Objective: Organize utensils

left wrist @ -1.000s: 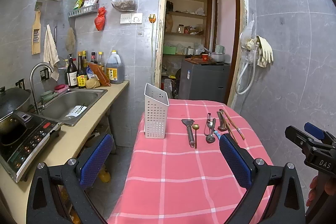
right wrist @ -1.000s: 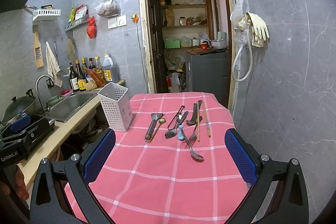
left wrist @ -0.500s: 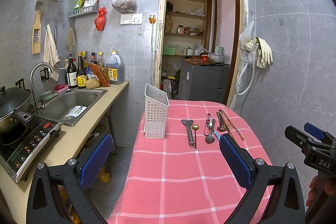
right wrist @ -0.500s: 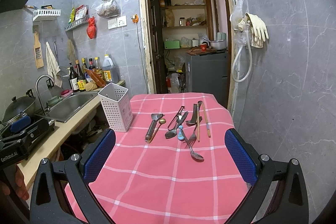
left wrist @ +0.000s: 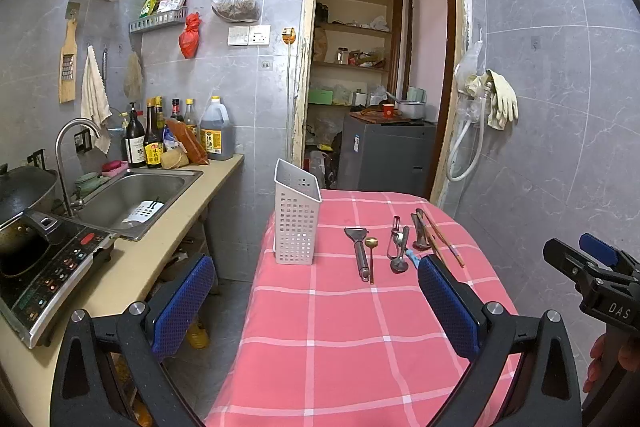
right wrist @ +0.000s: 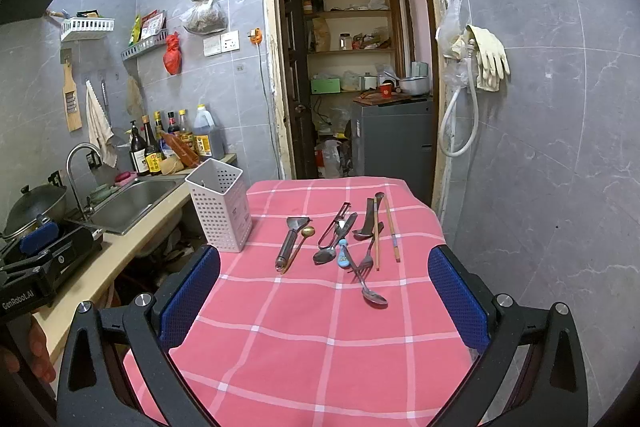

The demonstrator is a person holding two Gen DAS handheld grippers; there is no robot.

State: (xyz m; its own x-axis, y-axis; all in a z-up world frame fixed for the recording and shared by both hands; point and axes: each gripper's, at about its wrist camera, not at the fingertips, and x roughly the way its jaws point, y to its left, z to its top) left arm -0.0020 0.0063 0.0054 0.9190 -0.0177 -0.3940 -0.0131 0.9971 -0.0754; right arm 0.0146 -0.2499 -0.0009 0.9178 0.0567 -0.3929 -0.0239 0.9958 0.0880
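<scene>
A: What's at the far left?
B: A sink (right wrist: 132, 201) set in the counter (left wrist: 132, 267), with bottles (right wrist: 172, 143) behind it.

A: And on the table?
B: A pink checked cloth (right wrist: 320, 339). At its left edge a white perforated holder (right wrist: 221, 210) stands upright; I can't tell whether anything is in it.

A: The utensils?
B: To its right, all lying flat on the cloth. First a scraper (right wrist: 291, 239) with a gold spoon (right wrist: 301, 242) touching it. Then a peeler (right wrist: 334, 223), a big spoon (right wrist: 332, 247) and a small blue-handled piece (right wrist: 342, 255). Then a fork (right wrist: 368, 254) crossing a long spoon (right wrist: 366, 281), and chopsticks (right wrist: 387, 230) furthest right.

A: The claws?
B: The left gripper (left wrist: 316, 303) is spread wide and holds nothing, hanging over the near left side of the table. The right gripper (right wrist: 324, 299) is also spread wide and empty, near the cloth's front edge, well short of the utensils. A hand (left wrist: 608, 355) shows under it.
</scene>
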